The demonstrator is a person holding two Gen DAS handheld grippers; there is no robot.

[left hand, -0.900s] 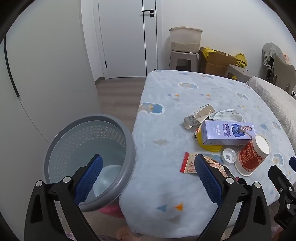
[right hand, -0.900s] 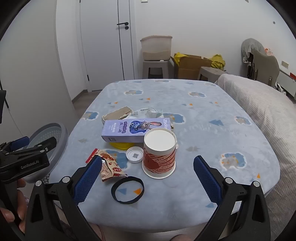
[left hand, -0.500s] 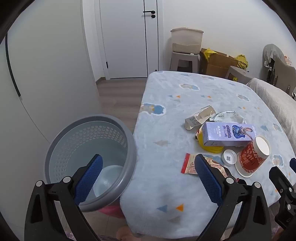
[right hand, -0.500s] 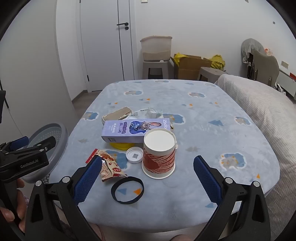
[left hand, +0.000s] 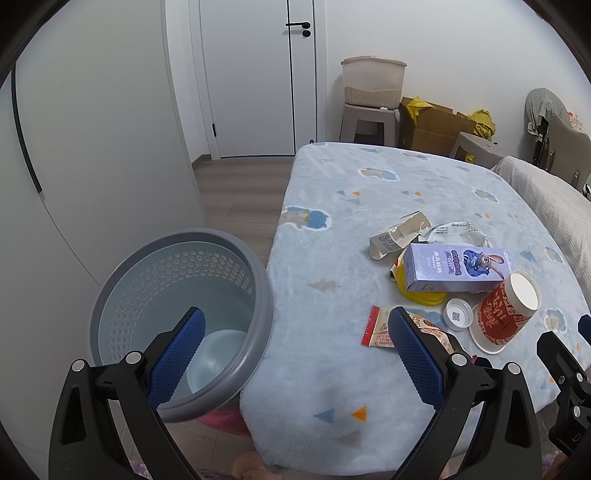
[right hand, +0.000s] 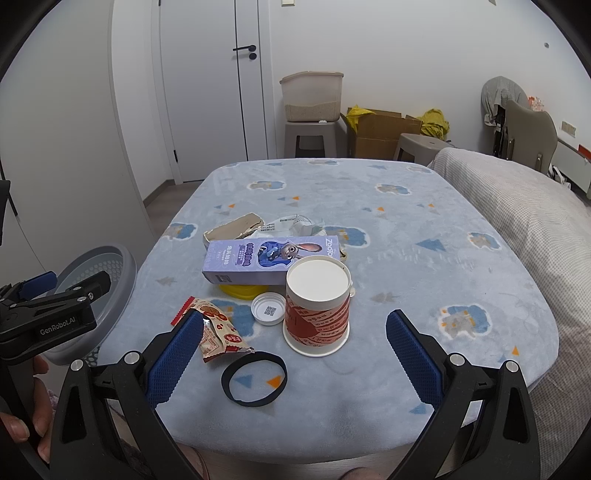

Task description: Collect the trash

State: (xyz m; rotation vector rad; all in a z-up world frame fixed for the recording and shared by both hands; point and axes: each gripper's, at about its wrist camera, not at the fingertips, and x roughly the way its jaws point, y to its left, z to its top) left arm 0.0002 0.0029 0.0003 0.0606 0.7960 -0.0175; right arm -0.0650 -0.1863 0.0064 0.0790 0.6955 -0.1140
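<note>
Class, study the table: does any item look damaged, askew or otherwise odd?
Yes. The brown carton behind the purple box is torn open and crushed. The purple box rests skewed on a yellow lid. The red cup stands upside down. Nothing looks spilled.

Only a faint shift, seen from the left wrist: a slight turn of the left gripper [left hand: 295, 314] toward the left. Hence a small drift rightward and a touch downward of the door handle [left hand: 303, 27], the purple box [left hand: 454, 269], the snack wrapper [left hand: 380, 326] and the right rim of the bin [left hand: 266, 295].
</note>
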